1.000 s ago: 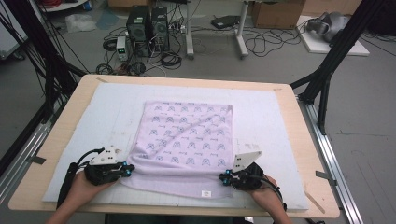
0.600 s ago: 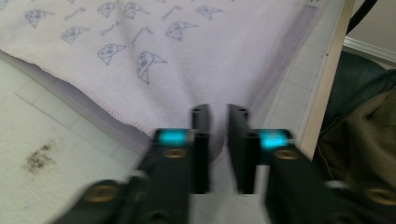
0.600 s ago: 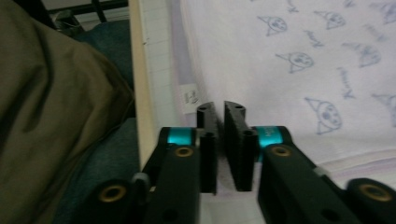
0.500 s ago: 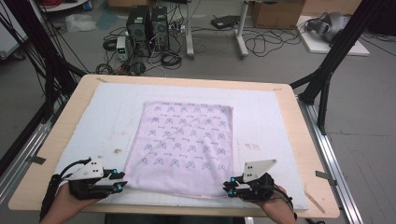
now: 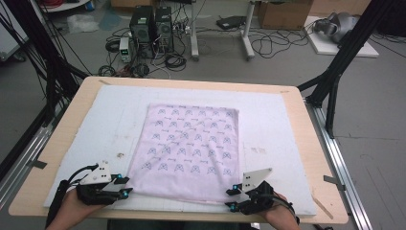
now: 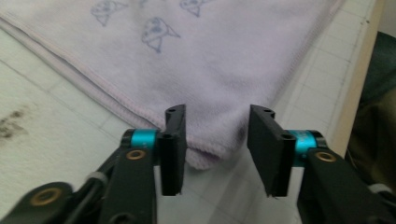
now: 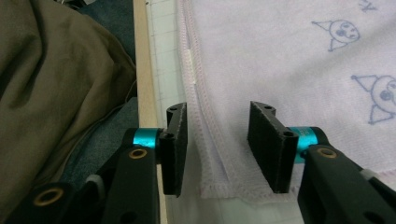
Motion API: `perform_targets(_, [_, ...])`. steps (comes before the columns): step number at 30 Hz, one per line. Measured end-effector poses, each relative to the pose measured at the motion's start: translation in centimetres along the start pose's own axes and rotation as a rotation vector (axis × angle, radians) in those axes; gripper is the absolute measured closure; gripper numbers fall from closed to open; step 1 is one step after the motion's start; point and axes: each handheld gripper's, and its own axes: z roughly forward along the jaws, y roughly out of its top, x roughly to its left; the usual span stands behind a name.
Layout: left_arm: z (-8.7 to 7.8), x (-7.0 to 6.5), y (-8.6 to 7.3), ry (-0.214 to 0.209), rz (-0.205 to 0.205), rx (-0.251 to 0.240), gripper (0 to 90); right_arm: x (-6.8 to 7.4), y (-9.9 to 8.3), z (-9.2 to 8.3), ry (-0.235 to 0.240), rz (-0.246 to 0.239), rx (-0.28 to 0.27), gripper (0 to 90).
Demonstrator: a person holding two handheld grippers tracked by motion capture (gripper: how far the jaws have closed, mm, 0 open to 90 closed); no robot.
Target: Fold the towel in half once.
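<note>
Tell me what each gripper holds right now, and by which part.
Nothing is held. The left gripper and right gripper have just been opening; each one's jaws stand apart around a near corner of the folded lilac towel, pads clear.

A folded towel [image 5: 190,151] lies flat at the middle of a mat [image 5: 287,124] that covers the surface [image 5: 72,103]. The left gripper [image 5: 123,186] sits at the towel's near left corner, the right gripper [image 5: 231,199] at its near right corner, each corner lying between parted jaws.
</note>
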Motion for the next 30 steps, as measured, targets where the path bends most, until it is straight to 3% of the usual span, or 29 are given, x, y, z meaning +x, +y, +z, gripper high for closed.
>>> perform_targets(3, [0.3, -0.3, -0.1, 0.025, 0.019, -0.010, 59.3, 0.0, 0.0, 0.0, -0.029, -0.016, 0.003, 67.4])
perform_targets(6, [0.3, -0.3, 0.1, 0.017, 0.024, -0.006, 80.1, -0.3, 0.1, -0.2, -0.027, -0.013, 0.017, 82.6])
perform_targets(9, [0.1, -0.5, 0.2, 0.017, 0.027, -0.011, 84.9, -0.5, 0.2, -0.3, -0.017, -0.027, 0.022, 84.7])
perform_targets(12, [-0.5, -0.8, 0.0, 0.002, 0.017, -0.020, 85.7, -0.5, 0.0, -0.7, -0.002, -0.024, 0.014, 85.3])
perform_targets(17, [-0.8, -1.6, -0.1, -0.009, 0.034, -0.018, 85.4, -0.3, -0.2, -1.6, 0.008, -0.029, -0.002, 85.2])
perform_targets(20, [-0.7, -1.2, 0.1, -0.011, 0.012, -0.028, 75.6, -0.7, -0.1, -1.5, 0.044, 0.020, -0.035, 73.3])
perform_targets(21, [-0.8, -1.0, 0.1, -0.005, 0.006, -0.033, 70.6, -0.8, 0.0, -1.7, 0.047, 0.037, -0.061, 66.1])
perform_targets(23, [-0.9, -0.7, 0.4, -0.001, -0.006, -0.048, 65.2, -1.2, 0.2, -2.1, 0.032, 0.063, -0.103, 60.6])
perform_targets(28, [-0.9, 0.7, 1.3, 0.034, -0.044, -0.086, 57.0, -2.9, 0.8, -2.5, -0.067, 0.129, -0.146, 47.9])
perform_targets(30, [-0.7, 1.1, 1.6, 0.059, -0.069, -0.104, 53.7, -3.7, 0.9, -2.4, -0.091, 0.143, -0.139, 45.9])
